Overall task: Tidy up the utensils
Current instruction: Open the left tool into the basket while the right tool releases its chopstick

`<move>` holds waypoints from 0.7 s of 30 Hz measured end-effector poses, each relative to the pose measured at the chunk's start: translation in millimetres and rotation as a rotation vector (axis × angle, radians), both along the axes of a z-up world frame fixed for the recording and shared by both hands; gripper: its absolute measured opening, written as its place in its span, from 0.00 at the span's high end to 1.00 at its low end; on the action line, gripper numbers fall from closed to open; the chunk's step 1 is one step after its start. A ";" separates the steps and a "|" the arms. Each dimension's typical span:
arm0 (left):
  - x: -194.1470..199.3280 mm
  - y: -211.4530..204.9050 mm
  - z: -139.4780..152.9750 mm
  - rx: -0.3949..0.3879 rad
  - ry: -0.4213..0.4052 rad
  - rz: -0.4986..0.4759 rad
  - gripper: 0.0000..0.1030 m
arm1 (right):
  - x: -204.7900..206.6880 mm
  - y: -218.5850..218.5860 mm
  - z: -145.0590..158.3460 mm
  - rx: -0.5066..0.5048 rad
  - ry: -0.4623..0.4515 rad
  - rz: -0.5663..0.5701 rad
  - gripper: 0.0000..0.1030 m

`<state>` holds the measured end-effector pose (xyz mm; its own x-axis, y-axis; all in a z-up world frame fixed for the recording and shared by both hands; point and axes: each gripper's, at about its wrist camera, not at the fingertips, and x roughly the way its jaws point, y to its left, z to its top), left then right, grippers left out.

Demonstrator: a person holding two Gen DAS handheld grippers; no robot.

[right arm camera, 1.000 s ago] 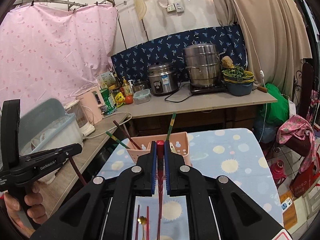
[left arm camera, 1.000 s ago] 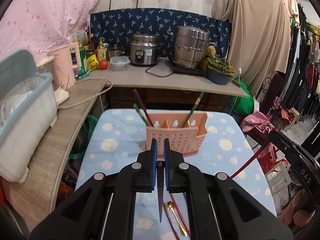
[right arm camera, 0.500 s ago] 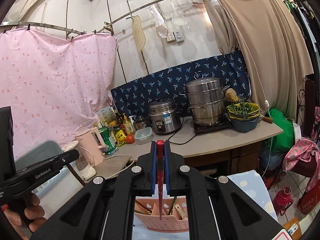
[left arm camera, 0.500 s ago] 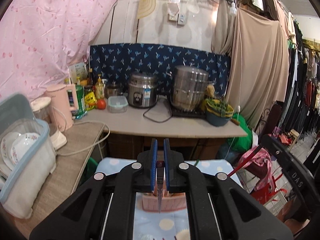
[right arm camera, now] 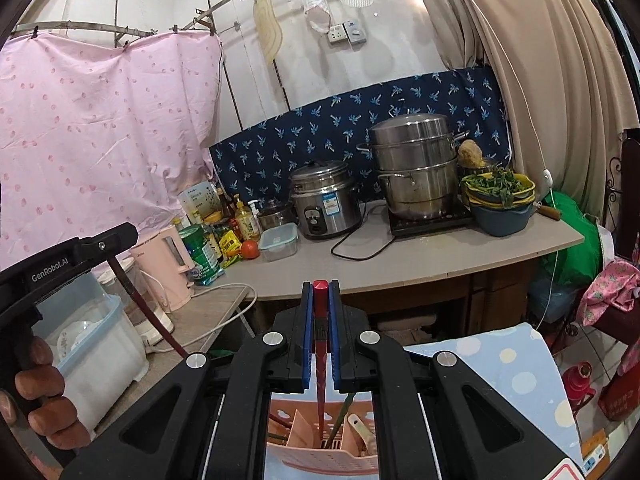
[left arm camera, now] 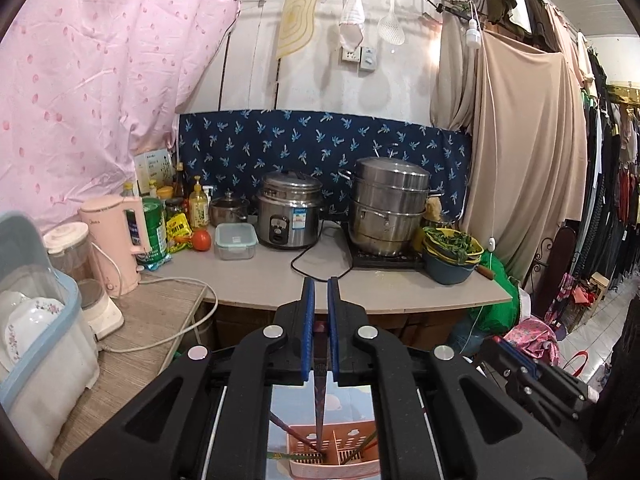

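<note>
Kitchen counter behind; left gripper (left arm camera: 319,320) and right gripper (right arm camera: 321,320) each pinch a chopstick above pink caddy (right arm camera: 320,456), part-filled, not dropped.

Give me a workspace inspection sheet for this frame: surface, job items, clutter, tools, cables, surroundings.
Surface: blue dotted tablecloth under the holder; grey counter behind.
Job's things: pink utensil holder already holds chopsticks and a pale utensil; dark chopstick and red chopstick hang tip-down over it.
Clutter: rice cooker, steamer pot, kettle, bowl of greens, dish bin.
Grippers: left tool shut on dark chopstick; right tool shut on red chopstick.
Cables: black cord on counter; white cord off the kettle side.
Surroundings: pink sheet, beige curtain, hanging clothes at right.
</note>
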<state>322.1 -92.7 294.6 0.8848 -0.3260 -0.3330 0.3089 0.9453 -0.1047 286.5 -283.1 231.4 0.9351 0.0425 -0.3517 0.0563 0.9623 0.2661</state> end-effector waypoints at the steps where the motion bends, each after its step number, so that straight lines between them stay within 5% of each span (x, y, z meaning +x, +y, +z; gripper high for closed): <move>1: 5.3 -0.9 -7.6 0.002 0.016 0.001 0.94 | 3.3 0.3 -6.7 -0.002 0.013 0.001 0.93; 15: 34.9 -8.9 -91.3 0.047 0.162 0.020 0.93 | 16.3 -3.6 -62.8 -0.010 0.126 -0.013 0.88; 21: 26.4 -2.5 -95.7 0.047 0.157 0.054 0.58 | 4.7 -4.8 -59.8 -0.019 0.123 -0.023 0.78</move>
